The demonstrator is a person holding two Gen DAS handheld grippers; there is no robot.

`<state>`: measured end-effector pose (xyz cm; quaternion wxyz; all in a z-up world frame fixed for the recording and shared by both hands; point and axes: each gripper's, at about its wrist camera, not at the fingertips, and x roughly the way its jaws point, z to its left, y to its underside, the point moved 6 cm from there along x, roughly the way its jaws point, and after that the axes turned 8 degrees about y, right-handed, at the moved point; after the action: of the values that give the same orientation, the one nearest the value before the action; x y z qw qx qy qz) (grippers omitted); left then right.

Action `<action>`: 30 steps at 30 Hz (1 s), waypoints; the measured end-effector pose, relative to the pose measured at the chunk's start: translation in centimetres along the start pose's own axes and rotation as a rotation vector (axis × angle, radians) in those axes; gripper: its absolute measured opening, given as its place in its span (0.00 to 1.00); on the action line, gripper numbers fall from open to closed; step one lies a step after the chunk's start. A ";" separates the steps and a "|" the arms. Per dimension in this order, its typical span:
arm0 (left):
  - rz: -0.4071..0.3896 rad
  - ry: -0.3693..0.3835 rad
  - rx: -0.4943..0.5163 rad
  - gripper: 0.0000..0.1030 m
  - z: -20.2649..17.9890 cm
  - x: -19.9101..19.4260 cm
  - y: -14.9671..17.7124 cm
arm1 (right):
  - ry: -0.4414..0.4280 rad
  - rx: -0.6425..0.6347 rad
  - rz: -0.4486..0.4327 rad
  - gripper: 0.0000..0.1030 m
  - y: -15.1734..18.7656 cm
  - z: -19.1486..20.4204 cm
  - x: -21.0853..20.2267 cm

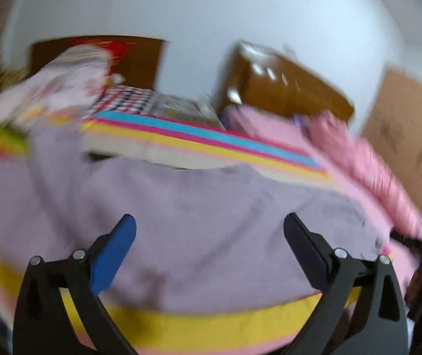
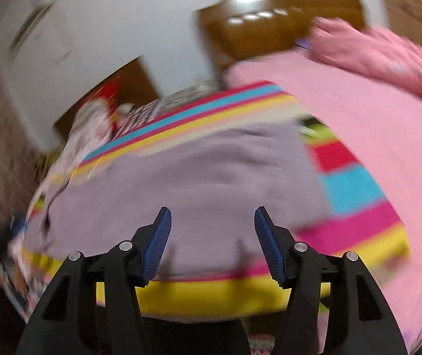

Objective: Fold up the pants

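My left gripper [image 1: 209, 232] and right gripper [image 2: 212, 226] both hang released, jaws spread, holding nothing. The mauve pants [image 1: 187, 216] fill the lower middle of each frame, spread on a striped sheet [image 1: 199, 325]. The views are blurred. I judge I am between folds; next I must close on an edge and carry it across.

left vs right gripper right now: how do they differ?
The left gripper has its fingers spread wider than the right gripper. In the left wrist view only one blue pad face shows; the right wrist view shows both ribbed blue pads. Shared: both are open, holding nothing, poised above the mauve pants on the striped cover.
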<state>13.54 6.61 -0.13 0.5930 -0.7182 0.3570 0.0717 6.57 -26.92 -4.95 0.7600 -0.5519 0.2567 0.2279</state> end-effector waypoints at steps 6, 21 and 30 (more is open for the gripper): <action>0.298 0.156 0.095 0.90 -7.1 15.2 -2.9 | -0.040 -0.238 0.076 0.64 -0.3 8.8 5.0; 0.409 -0.033 0.324 0.99 -6.0 28.6 -3.8 | -0.036 -0.416 0.254 0.80 4.3 6.3 7.7; 0.412 -0.029 0.291 0.99 -6.2 28.7 -4.0 | -0.046 -0.361 0.233 0.83 -3.5 6.6 8.8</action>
<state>35.04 -11.12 -10.26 0.6680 -0.5365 0.4937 0.1491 16.39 -21.11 -6.32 0.6231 -0.6402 0.2562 0.3691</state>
